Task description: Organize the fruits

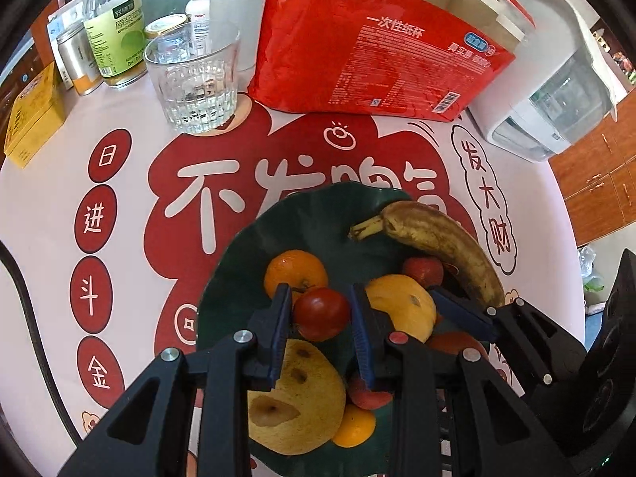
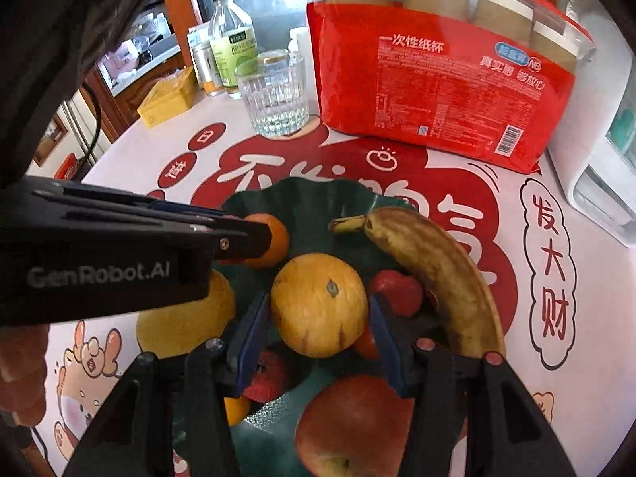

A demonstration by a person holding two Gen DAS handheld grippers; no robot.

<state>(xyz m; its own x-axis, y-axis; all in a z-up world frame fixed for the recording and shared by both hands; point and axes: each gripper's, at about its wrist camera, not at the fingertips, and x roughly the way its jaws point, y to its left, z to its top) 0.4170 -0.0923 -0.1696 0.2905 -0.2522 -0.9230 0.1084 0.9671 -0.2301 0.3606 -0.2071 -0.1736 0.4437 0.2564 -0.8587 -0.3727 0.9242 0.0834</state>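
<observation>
Green bowl (image 1: 254, 234) on surface (image 1: 131, 119), fruit inside. Left tool (image 1: 320, 314) straddles a small red fruit (image 1: 322, 312), fingers just beside it, contact unclear. Right tool (image 2: 318, 318) likewise brackets the yellow orange (image 2: 318, 304). Banana (image 2: 433, 274) on bowl's right rim.

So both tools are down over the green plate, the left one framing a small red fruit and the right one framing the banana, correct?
Not quite. The right tool frames the round yellow-orange fruit, not the banana, which lies beside it along the green plate edge; the right wrist view shows this. The left tool does frame the small red fruit.
</observation>
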